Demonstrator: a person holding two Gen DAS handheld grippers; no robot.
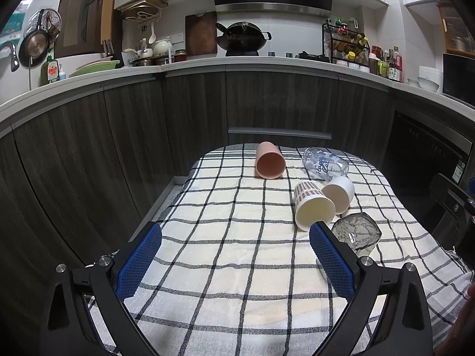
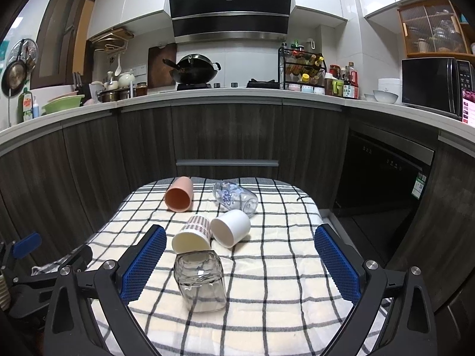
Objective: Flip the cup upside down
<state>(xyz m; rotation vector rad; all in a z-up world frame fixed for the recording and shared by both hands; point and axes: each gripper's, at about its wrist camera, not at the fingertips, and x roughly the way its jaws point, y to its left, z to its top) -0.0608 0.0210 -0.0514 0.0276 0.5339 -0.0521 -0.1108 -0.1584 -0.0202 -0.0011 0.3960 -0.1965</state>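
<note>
Several cups lie on their sides on a checked cloth (image 1: 225,261) (image 2: 276,270): a pink cup (image 1: 269,161) (image 2: 179,194), a printed clear glass (image 1: 325,163) (image 2: 236,197), a plaid-patterned cup (image 1: 313,207) (image 2: 193,235), a white cup (image 1: 340,192) (image 2: 231,227) and a grey faceted glass (image 1: 357,233) (image 2: 200,280). My left gripper (image 1: 236,234) is open and empty, left of the faceted glass. My right gripper (image 2: 240,237) is open and empty, with the faceted glass between its fingers, nearer the left one.
The cloth covers a small table in front of dark wooden kitchen cabinets (image 1: 193,112). A dishwasher front (image 2: 383,178) stands at the right. The left gripper's body (image 2: 44,267) shows at the left of the right wrist view.
</note>
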